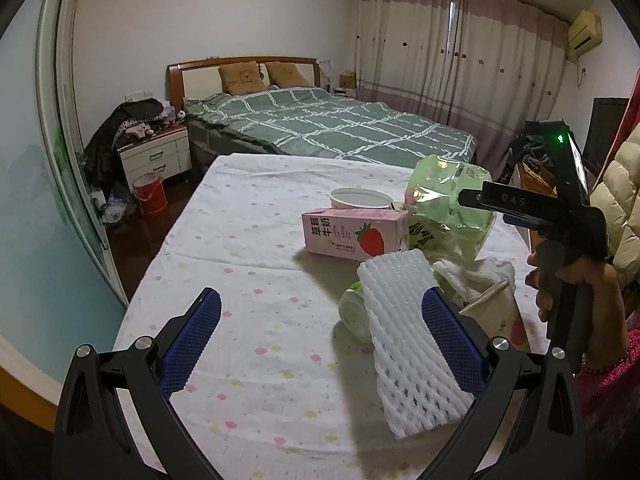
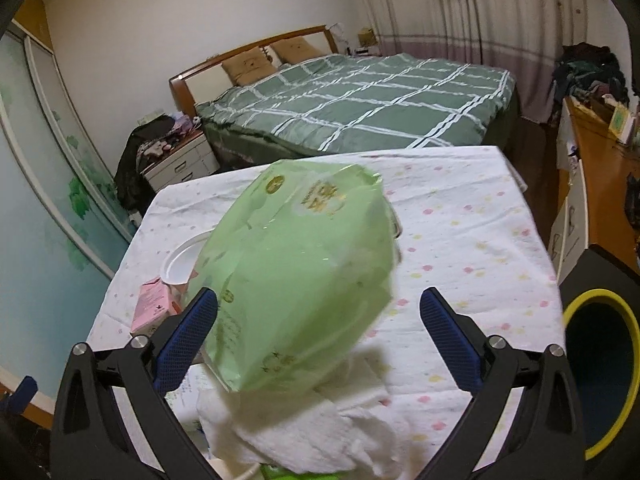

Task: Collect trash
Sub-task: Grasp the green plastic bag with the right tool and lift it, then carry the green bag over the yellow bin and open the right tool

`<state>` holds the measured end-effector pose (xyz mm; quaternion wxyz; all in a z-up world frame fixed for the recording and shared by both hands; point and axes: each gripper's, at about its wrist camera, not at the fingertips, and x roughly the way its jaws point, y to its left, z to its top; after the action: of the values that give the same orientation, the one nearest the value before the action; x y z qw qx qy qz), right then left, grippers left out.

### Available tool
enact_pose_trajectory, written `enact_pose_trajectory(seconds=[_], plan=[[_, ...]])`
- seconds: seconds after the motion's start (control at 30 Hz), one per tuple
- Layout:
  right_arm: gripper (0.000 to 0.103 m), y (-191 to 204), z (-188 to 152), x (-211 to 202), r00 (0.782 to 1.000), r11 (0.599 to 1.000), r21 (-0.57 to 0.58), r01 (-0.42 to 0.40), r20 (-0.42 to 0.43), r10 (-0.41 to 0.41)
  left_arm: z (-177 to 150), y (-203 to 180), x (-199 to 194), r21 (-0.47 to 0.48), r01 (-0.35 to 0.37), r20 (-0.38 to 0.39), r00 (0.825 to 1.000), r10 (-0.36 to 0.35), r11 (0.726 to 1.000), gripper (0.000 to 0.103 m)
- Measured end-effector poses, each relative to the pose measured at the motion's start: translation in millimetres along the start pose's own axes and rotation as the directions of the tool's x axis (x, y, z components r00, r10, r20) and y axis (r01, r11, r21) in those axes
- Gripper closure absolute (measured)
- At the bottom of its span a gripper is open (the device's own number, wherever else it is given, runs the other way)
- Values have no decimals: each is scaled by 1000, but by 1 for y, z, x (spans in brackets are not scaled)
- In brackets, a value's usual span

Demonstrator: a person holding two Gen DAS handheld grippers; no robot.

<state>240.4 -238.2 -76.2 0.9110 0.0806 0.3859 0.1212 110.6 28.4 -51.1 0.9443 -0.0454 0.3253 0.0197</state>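
Trash lies on a table with a flowered white cloth (image 1: pixel 248 248). My left gripper (image 1: pixel 320 316) is open low over the cloth; a white foam fruit net (image 1: pixel 404 340) leans against its right finger. A pink strawberry milk carton (image 1: pixel 354 233), a white bowl (image 1: pixel 360 199), a small green-lidded bottle (image 1: pixel 354 312), crumpled tissue (image 1: pixel 476 276) and a paper cup (image 1: pixel 500 312) lie beyond. My right gripper (image 2: pixel 318 312) is open around a green plastic wrapper (image 2: pixel 304 276), which also shows in the left wrist view (image 1: pixel 448 204), above tissue (image 2: pixel 304 432).
A bin with a yellow rim (image 2: pixel 600 364) stands right of the table. A bed (image 1: pixel 320 124) lies beyond the table, a nightstand (image 1: pixel 156 156) and red bucket (image 1: pixel 150 192) at far left, a wooden desk (image 2: pixel 600 152) at right.
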Motion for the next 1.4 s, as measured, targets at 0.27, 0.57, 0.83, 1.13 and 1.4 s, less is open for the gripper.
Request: enact_pose_trajectory(seconds=[0.27,0.57,0.83,1.13,1.4], plan=[[93,-2,-6,-7,999,999,32,-37,-2,38,-2,0,9,3,-1,-10,1000,1,1000,4],[99,-17,-8,-62,991,997,61,-46,132,38,0,-9,1,39,-18,18,1000,17,999,4],[99,-83,-20,-110,978,987,159,21,202,-54,-1,-25,-5,78,23,23,999,-25,997,4],[99,-201,-59,-140,944,912,345,222,158,-290,-5,-57,-2,123,85,-7,996,-85,989,4],[97,-274,-103,-118,907,829,414,375,21,-421,-10,-78,0,143,110,-26,994,-107,984,4]])
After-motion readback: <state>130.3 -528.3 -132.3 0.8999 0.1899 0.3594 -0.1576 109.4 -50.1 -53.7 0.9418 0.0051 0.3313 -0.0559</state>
